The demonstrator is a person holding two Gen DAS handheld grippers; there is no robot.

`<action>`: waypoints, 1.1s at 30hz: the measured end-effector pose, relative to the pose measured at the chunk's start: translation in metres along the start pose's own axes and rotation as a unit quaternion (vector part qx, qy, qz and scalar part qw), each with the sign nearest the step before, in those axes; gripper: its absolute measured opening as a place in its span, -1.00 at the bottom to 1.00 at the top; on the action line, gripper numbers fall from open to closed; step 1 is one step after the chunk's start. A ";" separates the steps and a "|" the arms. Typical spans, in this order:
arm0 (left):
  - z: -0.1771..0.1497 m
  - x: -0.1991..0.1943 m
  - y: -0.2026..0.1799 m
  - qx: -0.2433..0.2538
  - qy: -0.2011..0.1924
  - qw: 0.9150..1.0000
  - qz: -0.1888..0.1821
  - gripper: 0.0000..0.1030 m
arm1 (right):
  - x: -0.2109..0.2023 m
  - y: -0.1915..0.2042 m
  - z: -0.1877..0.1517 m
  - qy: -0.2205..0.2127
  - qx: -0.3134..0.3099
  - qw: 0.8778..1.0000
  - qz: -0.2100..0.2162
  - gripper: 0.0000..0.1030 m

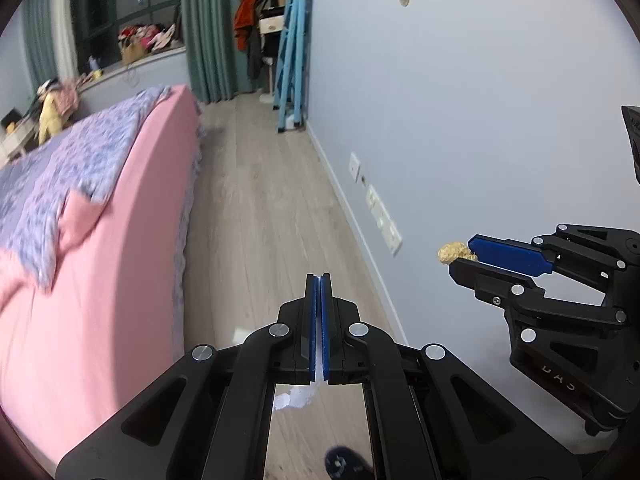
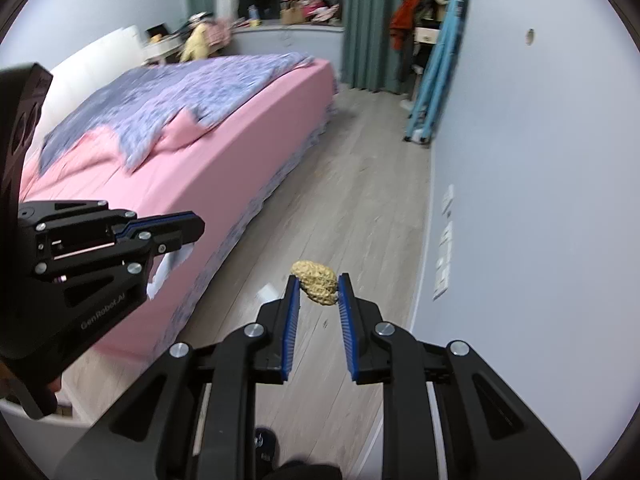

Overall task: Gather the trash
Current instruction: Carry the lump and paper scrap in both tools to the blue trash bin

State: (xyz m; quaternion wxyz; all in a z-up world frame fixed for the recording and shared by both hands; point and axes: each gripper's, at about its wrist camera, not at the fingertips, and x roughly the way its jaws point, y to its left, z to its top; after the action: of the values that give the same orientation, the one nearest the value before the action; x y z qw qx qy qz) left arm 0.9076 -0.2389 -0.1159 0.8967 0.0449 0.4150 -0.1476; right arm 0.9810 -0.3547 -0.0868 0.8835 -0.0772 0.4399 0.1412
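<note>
While right gripper point(image 2: 319, 280) pinches peanut shell point(image 2: 316, 286), left gripper point(image 1: 319, 278) seemingly clamps paper point(image 1: 296, 397)

Even, soft indoor light filled both views; the bed point(image 2: 224, 184) and floor point(image 1: 256, 216) were smeared by motion blur, fisheye edges curved and darkened.

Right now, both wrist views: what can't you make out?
- White scrap held by the shut left gripper: mostly hidden by the fingers in the left wrist view; material unclear.
- Peanut shell in the right gripper: half hidden by a finger in the left wrist view.
- Trash bin: in neither view.
- Dark shoe: cut off by the lower edge.
- Windowsill clutter: too small.
</note>
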 end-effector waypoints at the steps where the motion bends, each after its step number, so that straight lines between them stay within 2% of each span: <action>1: 0.021 0.011 0.002 0.008 -0.003 1.000 0.000 -0.99 | 0.008 -0.010 0.013 -0.004 0.007 1.000 -0.005 -0.61; 7: 0.123 0.081 0.023 0.008 -0.005 1.000 -0.002 -0.99 | 0.075 -0.077 0.099 -0.018 0.038 0.999 -0.014 -0.61; 10: 0.177 0.121 0.032 0.007 0.008 1.000 0.005 -0.99 | 0.108 -0.110 0.148 -0.012 0.043 0.999 -0.007 -0.61; 13: 0.231 0.150 0.043 0.017 -0.001 1.000 0.018 -0.99 | 0.134 -0.133 0.198 -0.026 0.032 0.999 -0.004 -0.61; 22: 0.359 0.240 0.113 -0.008 -0.007 0.999 0.033 -0.99 | 0.209 -0.166 0.327 -0.043 0.009 0.999 0.006 -0.61; 26: 0.414 0.293 0.153 -0.013 -0.026 0.999 0.022 -0.99 | 0.256 -0.178 0.385 -0.047 -0.007 0.999 -0.010 -0.61; 29: 0.457 0.327 0.179 -0.018 -0.016 1.000 0.006 -0.99 | 0.287 -0.189 0.432 -0.030 -0.003 0.999 -0.022 -0.61; 33: 0.520 0.362 0.206 0.019 -0.029 0.999 -0.004 -0.99 | 0.317 -0.207 0.491 -0.039 0.007 0.999 -0.037 -0.61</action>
State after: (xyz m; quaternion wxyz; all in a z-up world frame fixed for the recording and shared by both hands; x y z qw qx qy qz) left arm 1.5715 -0.2304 -0.0603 0.9067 0.0561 0.3860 -0.1606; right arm 1.5990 -0.3653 -0.0424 0.9050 -0.0819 0.4030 0.1088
